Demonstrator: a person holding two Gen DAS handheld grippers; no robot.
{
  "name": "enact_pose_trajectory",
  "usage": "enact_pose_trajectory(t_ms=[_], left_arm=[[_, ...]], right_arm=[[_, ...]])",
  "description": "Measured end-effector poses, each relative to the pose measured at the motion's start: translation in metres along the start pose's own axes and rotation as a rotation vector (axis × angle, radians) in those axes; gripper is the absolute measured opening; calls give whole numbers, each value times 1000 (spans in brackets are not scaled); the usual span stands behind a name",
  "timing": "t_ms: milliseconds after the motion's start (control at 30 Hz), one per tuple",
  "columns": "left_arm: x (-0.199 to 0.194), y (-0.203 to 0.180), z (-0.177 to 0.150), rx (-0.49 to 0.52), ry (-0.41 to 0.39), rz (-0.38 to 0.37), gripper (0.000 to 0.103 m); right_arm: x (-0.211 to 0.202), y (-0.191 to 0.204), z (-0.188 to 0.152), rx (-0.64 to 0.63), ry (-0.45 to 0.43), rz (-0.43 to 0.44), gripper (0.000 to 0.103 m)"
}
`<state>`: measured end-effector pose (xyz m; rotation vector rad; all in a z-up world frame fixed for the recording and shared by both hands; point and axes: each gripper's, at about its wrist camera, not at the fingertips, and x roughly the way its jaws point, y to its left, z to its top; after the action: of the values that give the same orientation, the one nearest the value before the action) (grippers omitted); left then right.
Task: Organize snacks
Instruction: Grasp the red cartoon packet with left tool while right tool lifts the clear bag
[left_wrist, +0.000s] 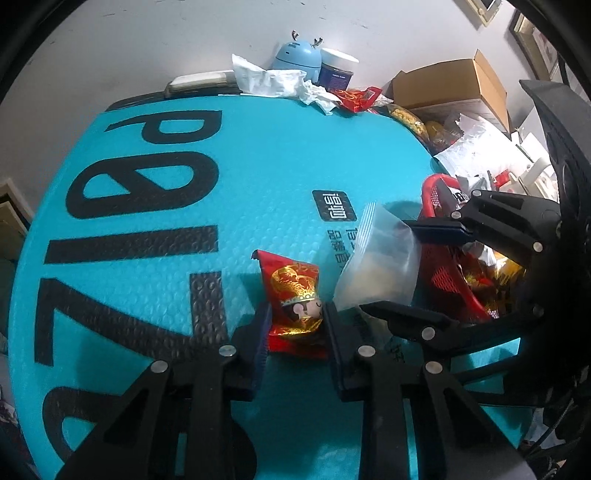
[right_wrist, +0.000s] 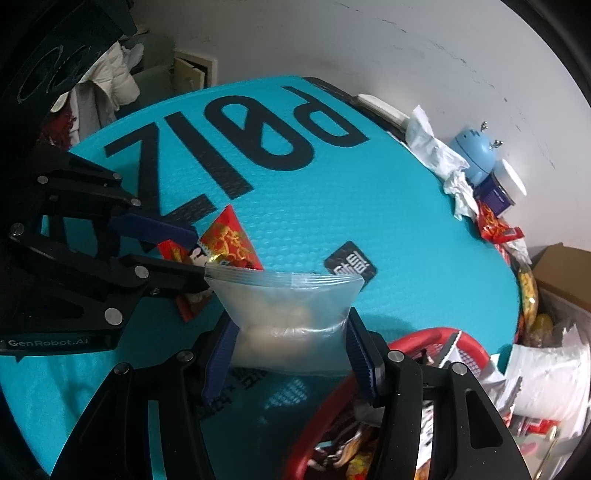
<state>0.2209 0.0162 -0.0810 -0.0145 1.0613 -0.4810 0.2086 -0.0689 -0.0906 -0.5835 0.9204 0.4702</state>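
A red and gold snack packet (left_wrist: 295, 295) lies on the teal bubble-wrap sheet (left_wrist: 258, 177), and my left gripper (left_wrist: 295, 328) is shut on its lower end, pads pressing both sides. My right gripper (right_wrist: 290, 350) is shut on a clear zip bag (right_wrist: 291, 314) with pale contents and holds it just above the sheet (right_wrist: 314, 206), beside the packet (right_wrist: 229, 240). In the left wrist view the bag (left_wrist: 380, 266) sits right of the packet, between the right gripper's fingers (left_wrist: 439, 230). The left gripper (right_wrist: 184, 251) shows at the left of the right wrist view. A red mesh basket (right_wrist: 410, 338) full of snacks stands at the lower right.
Along the wall behind the sheet are crumpled tissue (left_wrist: 273, 79), a blue deer-shaped gadget (left_wrist: 295, 55), a white-lidded jar (left_wrist: 338, 68) and more red packets (left_wrist: 358, 98). A cardboard box (left_wrist: 450, 85) and white bags (left_wrist: 480, 144) crowd the right side near the basket (left_wrist: 447, 273).
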Motion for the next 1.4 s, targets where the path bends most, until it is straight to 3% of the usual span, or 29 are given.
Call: enact_pose_trajectory(t_ms=[300, 533, 767, 1100, 1233, 1300, 1400], left_arm=[[-30, -2, -38, -25, 4, 33, 27], [-47, -17, -78, -23, 20, 38, 27], [-50, -36, -107, -39, 35, -3, 27], [-54, -49, -120, -43, 22, -3, 27], [-44, -47, -118, -68, 59, -2, 35], [-35, -44, -118, -98, 96, -3, 37], [-36, -47, -118, -89, 68, 22, 38]], right_arm=[[-19, 34, -10, -48, -30, 28, 56], [-37, 64, -40, -48, -36, 66, 56], [-52, 77, -77, 17, -28, 96, 56], [-63, 63, -112, 149, -34, 112, 56], [-65, 60, -116, 181, -48, 121, 57], [-64, 60, -118, 189, -48, 124, 61], [-59, 59, -122, 194, -50, 133, 69]])
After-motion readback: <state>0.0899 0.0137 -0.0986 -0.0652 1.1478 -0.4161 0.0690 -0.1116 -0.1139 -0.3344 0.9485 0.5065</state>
